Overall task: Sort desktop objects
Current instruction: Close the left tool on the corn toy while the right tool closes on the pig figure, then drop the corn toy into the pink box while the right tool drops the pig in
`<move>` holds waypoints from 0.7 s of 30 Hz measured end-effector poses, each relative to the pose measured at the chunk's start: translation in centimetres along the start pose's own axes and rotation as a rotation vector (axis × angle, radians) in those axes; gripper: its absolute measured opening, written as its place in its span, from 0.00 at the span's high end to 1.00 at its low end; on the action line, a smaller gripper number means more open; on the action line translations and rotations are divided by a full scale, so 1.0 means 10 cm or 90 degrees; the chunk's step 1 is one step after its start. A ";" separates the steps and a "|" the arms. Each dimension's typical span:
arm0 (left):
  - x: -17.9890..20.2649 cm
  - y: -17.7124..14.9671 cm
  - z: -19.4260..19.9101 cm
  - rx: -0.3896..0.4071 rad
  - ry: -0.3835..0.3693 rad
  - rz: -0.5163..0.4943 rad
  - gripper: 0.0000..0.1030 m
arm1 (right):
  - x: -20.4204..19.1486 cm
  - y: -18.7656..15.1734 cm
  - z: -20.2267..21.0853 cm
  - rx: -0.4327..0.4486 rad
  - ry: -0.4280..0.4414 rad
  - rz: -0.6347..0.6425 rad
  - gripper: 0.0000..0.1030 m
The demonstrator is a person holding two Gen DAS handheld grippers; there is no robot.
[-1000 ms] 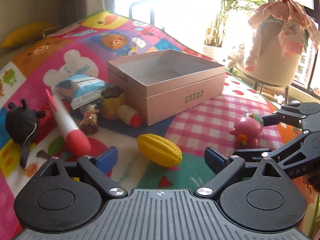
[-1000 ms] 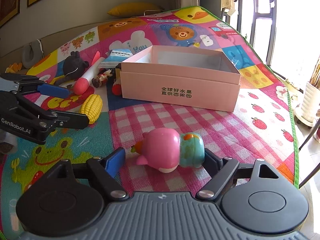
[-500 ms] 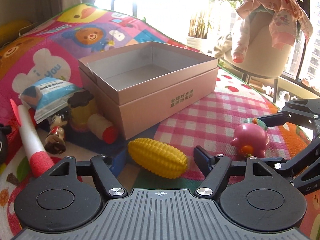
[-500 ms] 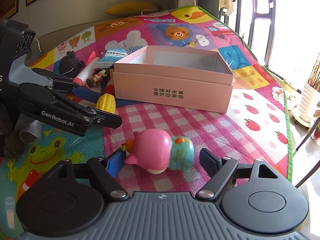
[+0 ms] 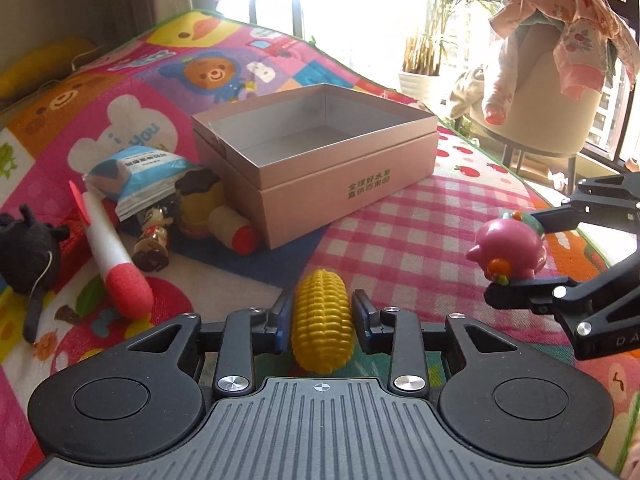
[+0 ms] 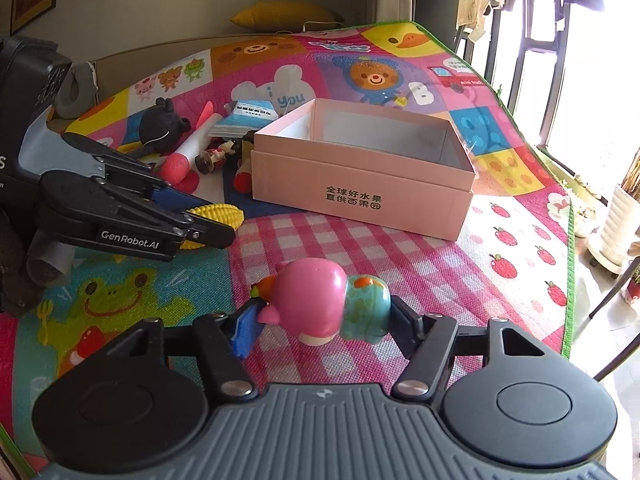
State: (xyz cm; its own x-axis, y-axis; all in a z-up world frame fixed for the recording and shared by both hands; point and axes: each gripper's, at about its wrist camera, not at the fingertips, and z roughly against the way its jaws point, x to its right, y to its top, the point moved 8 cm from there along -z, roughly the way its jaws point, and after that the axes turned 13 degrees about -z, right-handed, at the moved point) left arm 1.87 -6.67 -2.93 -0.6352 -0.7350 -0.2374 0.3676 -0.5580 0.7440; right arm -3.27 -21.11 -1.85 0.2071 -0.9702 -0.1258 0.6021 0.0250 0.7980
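Observation:
My left gripper [image 5: 320, 320] is shut on a yellow toy corn [image 5: 322, 320], which lies lengthwise between the blue pads on the play mat; it also shows in the right wrist view [image 6: 218, 216]. My right gripper [image 6: 324, 324] is shut on a pink and teal toy figure [image 6: 328, 306], held just above the pink checked patch; it also shows in the left wrist view [image 5: 510, 250]. The open pink box [image 5: 320, 160] [image 6: 360, 168] stands empty beyond both grippers.
Left of the box lie a red-tipped foam rocket [image 5: 110, 248], a black plush toy [image 5: 24, 252], a blue-white packet [image 5: 140, 176], a small doll figure [image 5: 154, 236] and a yellow toy with a red-capped roller [image 5: 216, 216]. A chair with clothes [image 5: 552, 80] stands off the mat.
My left gripper moved onto the corn and closed on it. My right gripper closed on the pink figure and lifted it slightly off the mat.

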 end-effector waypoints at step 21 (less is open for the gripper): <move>0.24 0.91 1.09 0.144 0.133 -0.100 0.66 | -0.07 0.90 1.14 0.173 0.029 0.039 0.37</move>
State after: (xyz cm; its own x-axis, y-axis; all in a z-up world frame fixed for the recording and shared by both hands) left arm -3.72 -9.31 10.06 -0.5104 -0.7231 -0.4655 0.1021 -0.5884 0.8021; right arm -6.81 -22.95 12.19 0.2746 -0.9570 -0.0940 0.3604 0.0118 0.9327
